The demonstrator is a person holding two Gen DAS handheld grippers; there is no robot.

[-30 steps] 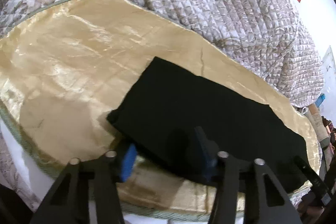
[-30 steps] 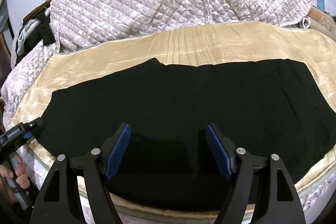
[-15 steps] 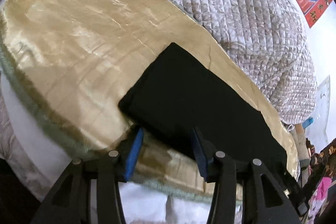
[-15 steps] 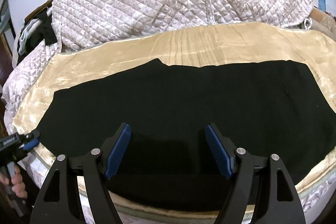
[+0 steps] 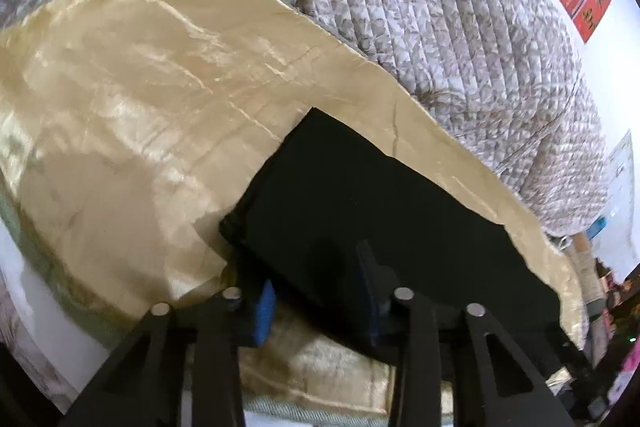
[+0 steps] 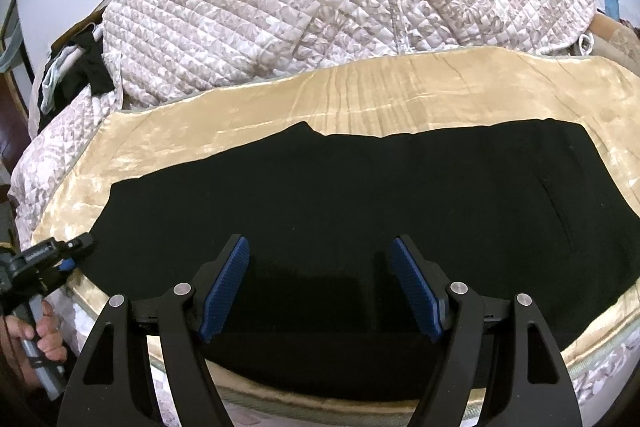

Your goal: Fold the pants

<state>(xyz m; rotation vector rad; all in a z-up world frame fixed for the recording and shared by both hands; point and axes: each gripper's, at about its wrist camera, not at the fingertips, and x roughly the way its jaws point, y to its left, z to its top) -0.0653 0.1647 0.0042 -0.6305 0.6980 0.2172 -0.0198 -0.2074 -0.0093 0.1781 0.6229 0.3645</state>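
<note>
The black pants [image 6: 320,203] lie flat, lengthwise along the near edge of the gold satin cover [image 6: 400,95]; seams barely show in the dark cloth. The left gripper [image 5: 316,291] has just been closing around the leg-end corner at the near left, but its fingertips are lost in black, so contact is unclear. The right gripper [image 6: 320,283] hovers released over the pants' middle. A hand [image 6: 44,331] is cut off by the frame.
</note>
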